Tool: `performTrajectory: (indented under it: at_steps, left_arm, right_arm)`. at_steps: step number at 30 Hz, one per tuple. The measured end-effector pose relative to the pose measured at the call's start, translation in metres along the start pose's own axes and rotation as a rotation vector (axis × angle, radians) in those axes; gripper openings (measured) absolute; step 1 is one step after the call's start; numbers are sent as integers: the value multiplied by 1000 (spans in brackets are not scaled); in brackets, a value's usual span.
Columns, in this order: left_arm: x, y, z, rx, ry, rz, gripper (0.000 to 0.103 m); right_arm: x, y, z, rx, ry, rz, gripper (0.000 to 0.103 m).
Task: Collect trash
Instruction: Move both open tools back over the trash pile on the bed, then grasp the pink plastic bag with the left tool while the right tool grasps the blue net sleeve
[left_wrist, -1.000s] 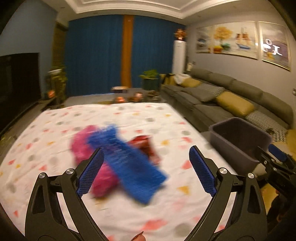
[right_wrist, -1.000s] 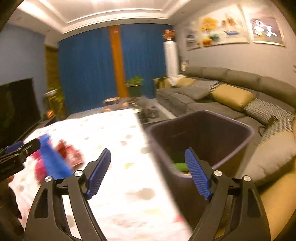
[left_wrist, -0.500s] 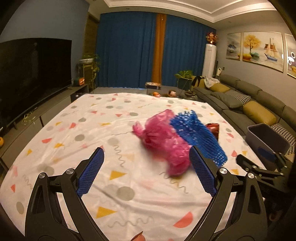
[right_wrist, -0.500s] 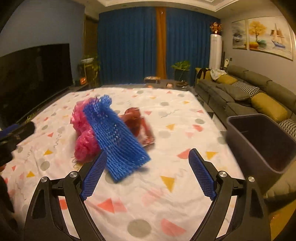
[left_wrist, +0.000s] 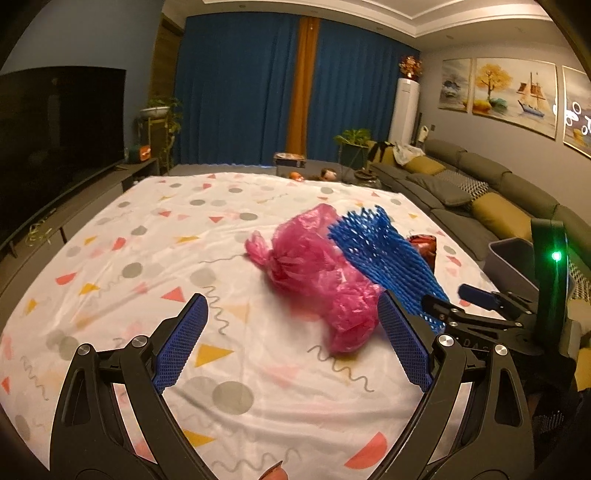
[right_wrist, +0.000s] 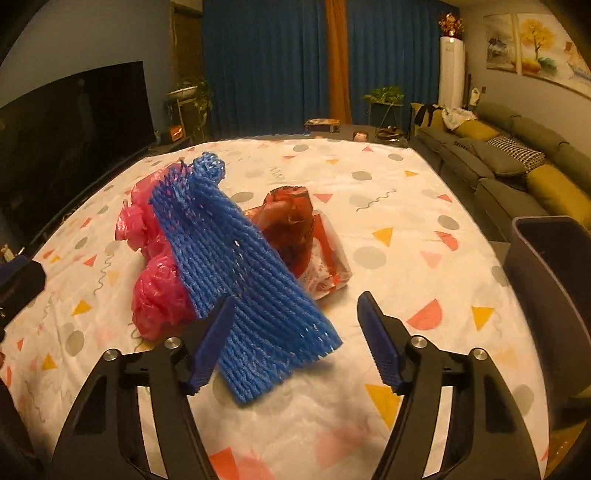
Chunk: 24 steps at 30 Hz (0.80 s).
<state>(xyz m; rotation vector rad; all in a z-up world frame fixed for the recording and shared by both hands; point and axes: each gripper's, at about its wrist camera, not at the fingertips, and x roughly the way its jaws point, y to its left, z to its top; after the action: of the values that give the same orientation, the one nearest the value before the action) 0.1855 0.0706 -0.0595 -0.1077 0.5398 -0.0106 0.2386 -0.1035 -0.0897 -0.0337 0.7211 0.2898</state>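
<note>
On the patterned tablecloth, the blue foam net sleeve is serving as the landmark for everything else. Left of it, the pink plastic bag is lying crumpled, and the sleeve is draping over the bag's right side, hiding part of it. Behind and right of the sleeve, a red snack wrapper is sitting on a clear wrapper with red print; the print is too small to read, and the sleeve is covering the wrapper's left edge. Far right of the sleeve, the dark bin is standing off the table edge, cut off by the frame.

The left gripper is hovering released, its jaws spread wide, with the pink bag just ahead of its right finger and nothing between the pads. In that view the sleeve is hiding most of the red wrapper.

The right gripper is open; its jaws have just been closing, with the sleeve's near end lying between them, the left pad at its edge and the right pad apart from it.
</note>
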Motion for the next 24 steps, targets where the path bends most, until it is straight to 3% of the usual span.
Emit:
performTrajectory:
  at_steps: [5,10,17,24]
  left_arm:
    - [17,-6,-6,3,52,-31,91]
    - [23,-9,-9,3,75,-55,91]
    - [34,-8,-12,-20,122,-91,86]
    - [50,-19,-12,1,169,-126,78]
  right_arm:
    - [4,4,-2,-24,27,34,42]
    - [-1,12,-7,-73,21,63,9]
    - [-28,15,-17,-109,-64,56,7]
    - [-71,-4,-22,-44,-177,26,7]
